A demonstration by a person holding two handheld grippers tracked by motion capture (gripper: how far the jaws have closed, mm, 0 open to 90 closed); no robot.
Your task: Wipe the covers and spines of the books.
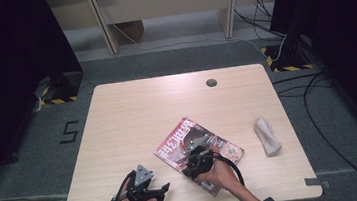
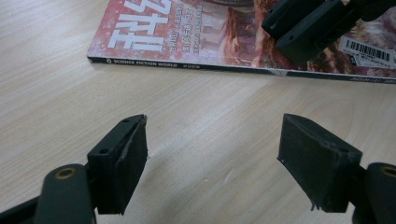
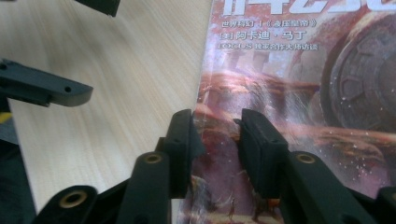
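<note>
A red science-fiction magazine [image 1: 174,146] lies flat and askew on the wooden table [image 1: 132,110], right of centre near the front. My right gripper [image 1: 189,160] is low over its cover next to the spine. In the right gripper view that gripper [image 3: 217,135] has a narrow gap between its pads, with the cover [image 3: 299,93] showing beneath and nothing pinched. My left gripper [image 1: 163,191] rests near the front edge, pointing at the spine [image 2: 187,65]. It stands wide open [image 2: 212,154] over bare wood, and the right gripper's jaws [image 2: 308,28] show beyond it.
A rolled white cloth [image 1: 267,135] lies on the table to the right of the magazine. A cable hole [image 1: 211,82] sits near the far edge. The left gripper's jaw [image 3: 51,88] shows at the left of the right gripper view.
</note>
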